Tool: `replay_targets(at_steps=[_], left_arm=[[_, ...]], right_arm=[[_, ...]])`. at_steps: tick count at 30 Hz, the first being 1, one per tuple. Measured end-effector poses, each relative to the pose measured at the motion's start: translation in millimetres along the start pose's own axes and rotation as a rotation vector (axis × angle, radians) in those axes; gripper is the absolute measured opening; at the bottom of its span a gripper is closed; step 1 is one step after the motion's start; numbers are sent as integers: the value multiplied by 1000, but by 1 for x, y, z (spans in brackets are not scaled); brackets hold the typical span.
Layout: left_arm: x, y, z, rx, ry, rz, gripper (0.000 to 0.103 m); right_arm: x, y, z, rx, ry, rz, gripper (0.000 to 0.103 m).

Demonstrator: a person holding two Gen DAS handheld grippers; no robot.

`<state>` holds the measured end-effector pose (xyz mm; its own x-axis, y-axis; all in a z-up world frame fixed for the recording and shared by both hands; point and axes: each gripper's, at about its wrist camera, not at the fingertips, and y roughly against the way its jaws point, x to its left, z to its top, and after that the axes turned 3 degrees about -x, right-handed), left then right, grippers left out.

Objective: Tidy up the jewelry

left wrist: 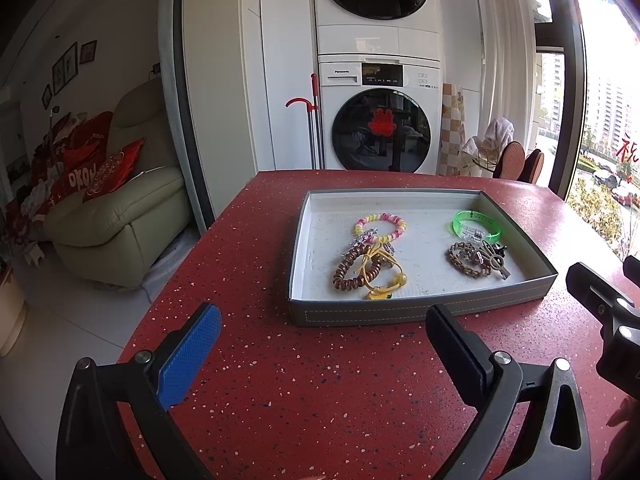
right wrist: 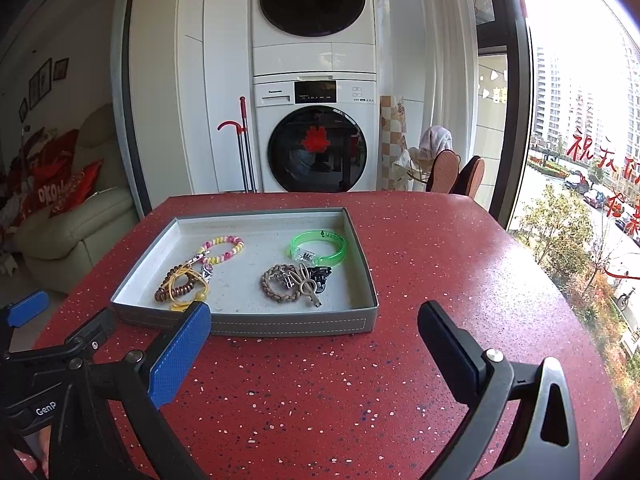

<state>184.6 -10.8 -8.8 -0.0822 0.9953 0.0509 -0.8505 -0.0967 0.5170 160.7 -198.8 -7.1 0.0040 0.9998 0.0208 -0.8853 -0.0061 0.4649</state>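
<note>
Just ahead of the left gripper (left wrist: pixel 324 320) sits a flat grey tray (left wrist: pixel 420 310) on the red speckled table (left wrist: pixel 320 400). In the tray lie a pink and yellow bead bracelet (left wrist: pixel 380 226), a green clear bangle (left wrist: pixel 477 224), a brown coil bracelet (left wrist: pixel 356 270) tangled with a yellow cord (left wrist: pixel 386 276), and a brown braided band (left wrist: pixel 468 260) touching some dark clips. For the right gripper (right wrist: pixel 314 318) the tray (right wrist: pixel 280 324) is ahead and a bit to its left. Both grippers are wide open and hold nothing. The right view shows the table's far right edge by the window; the left view shows the table's left edge and a pale sofa (left wrist: pixel 116 220). Bare table lies between the fingers and the tray.
</note>
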Motion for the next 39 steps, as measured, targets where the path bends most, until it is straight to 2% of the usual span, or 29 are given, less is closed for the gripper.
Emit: replay_targets(at_steps=[39], left_arm=[[-4, -2, -3, 19, 3, -11, 103]], right_arm=[[5, -2, 2, 3, -1, 1, 103]])
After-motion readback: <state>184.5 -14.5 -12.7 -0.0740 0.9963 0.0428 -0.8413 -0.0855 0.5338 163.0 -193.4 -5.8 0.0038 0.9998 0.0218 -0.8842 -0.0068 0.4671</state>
